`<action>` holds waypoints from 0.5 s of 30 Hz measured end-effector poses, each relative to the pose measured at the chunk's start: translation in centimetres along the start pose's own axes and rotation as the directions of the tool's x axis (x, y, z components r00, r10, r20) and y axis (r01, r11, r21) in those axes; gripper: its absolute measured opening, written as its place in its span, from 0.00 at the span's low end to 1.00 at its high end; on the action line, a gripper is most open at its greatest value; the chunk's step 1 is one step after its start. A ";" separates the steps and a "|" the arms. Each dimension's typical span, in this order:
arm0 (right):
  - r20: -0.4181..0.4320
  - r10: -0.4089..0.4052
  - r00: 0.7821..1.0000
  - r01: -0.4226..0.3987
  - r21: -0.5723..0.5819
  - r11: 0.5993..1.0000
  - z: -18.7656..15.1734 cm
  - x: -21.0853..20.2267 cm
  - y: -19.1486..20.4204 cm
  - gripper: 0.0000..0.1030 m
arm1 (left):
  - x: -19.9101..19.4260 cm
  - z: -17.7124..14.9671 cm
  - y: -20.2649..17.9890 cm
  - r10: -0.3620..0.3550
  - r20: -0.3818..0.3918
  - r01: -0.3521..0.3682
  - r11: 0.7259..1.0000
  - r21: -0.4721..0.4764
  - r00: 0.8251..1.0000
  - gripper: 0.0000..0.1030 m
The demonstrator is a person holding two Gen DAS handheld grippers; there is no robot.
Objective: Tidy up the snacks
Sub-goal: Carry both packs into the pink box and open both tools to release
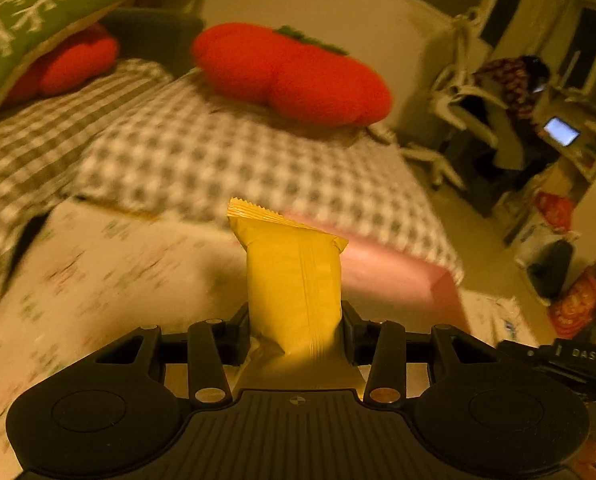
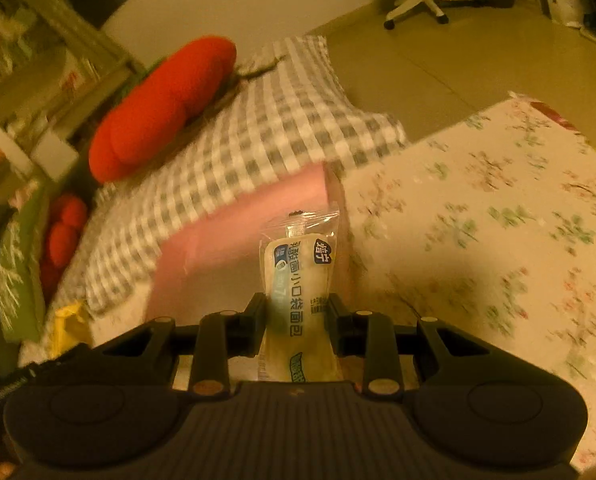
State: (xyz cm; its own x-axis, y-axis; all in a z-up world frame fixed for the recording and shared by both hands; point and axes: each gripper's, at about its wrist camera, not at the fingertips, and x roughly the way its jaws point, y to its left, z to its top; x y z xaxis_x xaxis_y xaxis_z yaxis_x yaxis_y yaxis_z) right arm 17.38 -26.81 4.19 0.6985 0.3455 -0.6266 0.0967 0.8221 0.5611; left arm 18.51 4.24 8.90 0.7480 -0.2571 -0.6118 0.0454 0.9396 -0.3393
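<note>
Two large soft surfaces fill most of both views: a grey-and-white checked blanket (image 1: 226,160) draped over the seat, and a cream floral cloth (image 2: 497,216) spread in front of it. Where the two meet sits a pink box (image 1: 393,276), partly tucked under the blanket's edge. On the blanket lies a red tomato-shaped cushion (image 1: 294,76); a second red cushion (image 1: 74,60) sits further along, under a green pillow with white leaf print (image 1: 22,28). Off to the side, a person (image 1: 513,80) sits in a white office chair (image 1: 453,120) at a desk.

The left gripper (image 1: 296,332) is closed partway on a yellow snack packet (image 1: 294,276), which stands upright between its pads above the floral cloth, its crimped end uppermost. The right gripper (image 2: 296,324) is pinched nearly shut around a clear bread pouch with blue printing (image 2: 298,276), held upright in front of the pink box.
</note>
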 end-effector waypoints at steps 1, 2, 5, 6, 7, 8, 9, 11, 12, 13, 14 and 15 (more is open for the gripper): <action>0.012 0.004 1.000 -0.004 0.010 1.000 0.4 0.3 0.0 0.27 | 0.6 0.3 -0.1 -0.010 0.005 0.010 1.000 0.000 1.000 0.39; 0.025 0.003 1.000 -0.004 0.014 1.000 0.7 0.6 0.0 0.27 | 1.3 0.5 -0.1 -0.021 0.007 0.021 1.000 0.001 1.000 0.39; 0.044 0.009 0.999 -0.010 0.027 1.000 1.4 1.8 0.3 0.28 | 3.4 0.6 -0.4 -0.055 0.008 0.055 0.998 0.014 0.998 0.39; 0.047 0.011 0.999 -0.011 0.016 1.000 1.4 2.2 0.6 0.28 | 3.9 0.5 -0.6 -0.064 0.008 0.064 0.998 0.023 0.998 0.39; 0.050 0.005 0.999 -0.005 -0.003 1.000 1.3 2.7 0.9 0.28 | 4.5 0.4 -0.8 -0.067 0.004 0.067 0.997 0.035 0.998 0.39; 0.049 -0.007 0.999 0.008 -0.030 1.000 1.2 3.2 1.4 0.28 | 5.0 0.3 -0.9 -0.063 0.000 0.063 0.997 0.048 0.998 0.39; 0.047 -0.015 0.999 0.017 -0.049 0.999 1.1 3.7 1.8 0.28 | 5.5 0.1 -1.0 -0.059 -0.004 0.059 0.997 0.056 0.998 0.39; 0.048 -0.010 0.999 0.013 -0.064 0.998 0.9 4.4 2.3 0.27 | 6.1 -0.3 -0.8 -0.060 -0.018 0.061 0.996 0.064 0.998 0.39; 0.049 -0.008 0.999 0.012 -0.069 0.998 1.0 4.7 2.6 0.28 | 6.5 -0.4 -0.8 -0.054 -0.023 0.056 0.996 0.073 0.998 0.39; 0.052 -0.013 0.999 0.017 -0.076 0.997 1.1 5.0 2.8 0.28 | 6.6 -0.6 -0.7 -0.049 -0.025 0.051 0.995 0.081 0.999 0.39; 0.054 -0.021 0.998 0.025 -0.083 0.996 1.1 5.2 3.0 0.28 | 6.8 -0.8 -0.7 -0.045 -0.029 0.048 0.995 0.088 0.999 0.39; 0.052 -0.027 0.998 0.031 -0.086 0.996 1.0 5.4 3.1 0.28 | 7.0 -1.0 -0.6 -0.046 -0.033 0.049 0.994 0.095 0.998 0.40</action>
State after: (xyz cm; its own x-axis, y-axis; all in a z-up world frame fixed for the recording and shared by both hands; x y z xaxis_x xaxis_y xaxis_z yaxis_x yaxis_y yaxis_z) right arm 22.16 -22.84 3.03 0.7313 0.2995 -0.6128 0.0574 0.8682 0.4928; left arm 23.04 1.66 4.10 0.7228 -0.3075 -0.6188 0.1448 0.9431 -0.2994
